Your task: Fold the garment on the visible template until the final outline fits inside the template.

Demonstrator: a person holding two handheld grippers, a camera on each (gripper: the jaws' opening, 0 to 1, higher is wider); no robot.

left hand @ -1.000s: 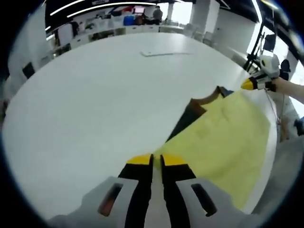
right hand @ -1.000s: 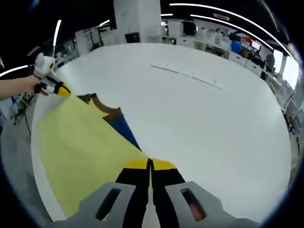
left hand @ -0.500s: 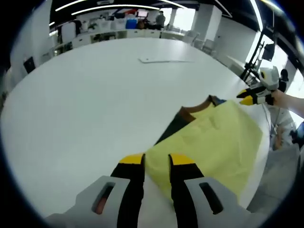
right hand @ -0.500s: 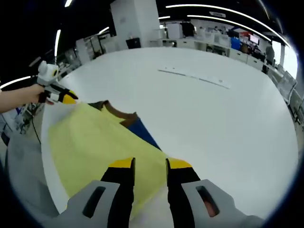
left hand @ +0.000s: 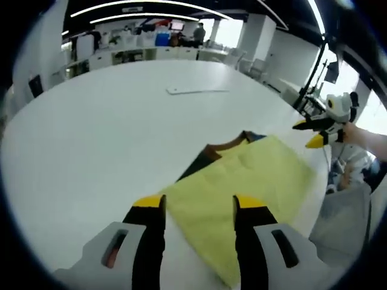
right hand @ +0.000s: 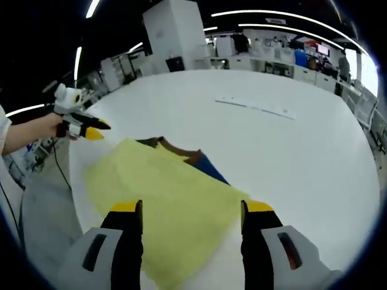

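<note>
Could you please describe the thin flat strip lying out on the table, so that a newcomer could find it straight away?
Start from the large white table and find the yellow garment at its near edge. Beyond the garment's brown collar, out on bare tabletop, lies the strip: pale, long and narrow, apart from everything else.

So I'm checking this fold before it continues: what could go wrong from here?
The yellow garment lies near the table edge, so it could slip off. Both tools, left and right, are open and off it, so any unevenness stays. A darker layer pokes out and may spoil the outline.
</note>
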